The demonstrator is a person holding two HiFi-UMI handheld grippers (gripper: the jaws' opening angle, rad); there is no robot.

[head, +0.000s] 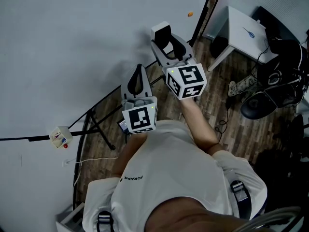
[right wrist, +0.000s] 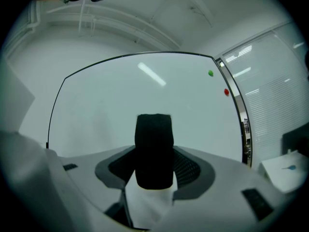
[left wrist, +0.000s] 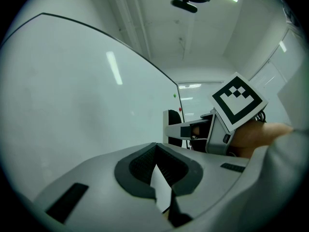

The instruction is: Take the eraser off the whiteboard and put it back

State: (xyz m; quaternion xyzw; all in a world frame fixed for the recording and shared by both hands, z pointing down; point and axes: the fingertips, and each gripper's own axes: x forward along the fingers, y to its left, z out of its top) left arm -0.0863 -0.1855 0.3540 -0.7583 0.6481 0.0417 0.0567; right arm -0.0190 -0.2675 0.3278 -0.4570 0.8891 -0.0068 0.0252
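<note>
Whiteboard (head: 72,42) on its stand fills the background, with wooden floor (head: 159,100) below. My right gripper (right wrist: 154,168), held level and aimed at the board, is clamped on the eraser (right wrist: 154,146). Its black felt sits close before the board, though I cannot tell if it touches. I judge the lift-off done and the return not yet made. My left gripper (left wrist: 155,173) hangs beside it, tips together, empty.
</note>
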